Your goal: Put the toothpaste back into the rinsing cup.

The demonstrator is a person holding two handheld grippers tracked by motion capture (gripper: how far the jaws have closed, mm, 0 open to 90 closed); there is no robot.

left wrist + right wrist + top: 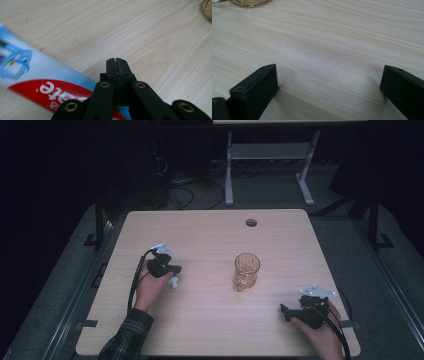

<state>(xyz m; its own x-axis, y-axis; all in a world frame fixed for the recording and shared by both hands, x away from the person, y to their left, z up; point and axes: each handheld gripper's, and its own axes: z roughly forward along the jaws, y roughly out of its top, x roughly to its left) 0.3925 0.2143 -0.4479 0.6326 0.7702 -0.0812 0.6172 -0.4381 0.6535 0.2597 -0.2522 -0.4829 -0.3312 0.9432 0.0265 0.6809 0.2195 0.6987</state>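
Left gripper (117, 65) clamps the toothpaste tube (37, 77)

Tube's long axis crosses the shut jaws; amber glass (246, 271) stands rightward; right gripper (329, 85) gapes idle.

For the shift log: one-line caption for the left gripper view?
Left gripper shut on a toothpaste tube above the wooden table, glass rim at top right.

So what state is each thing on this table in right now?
Left hand-held gripper: shut, pinching the toothpaste tube.
Toothpaste tube: gripped at one end; cap on.
Right hand-held gripper: open, nothing between its jaws.
Glass: upright, looks empty, standing alone mid-table.
Table: bare wood, one round hole.
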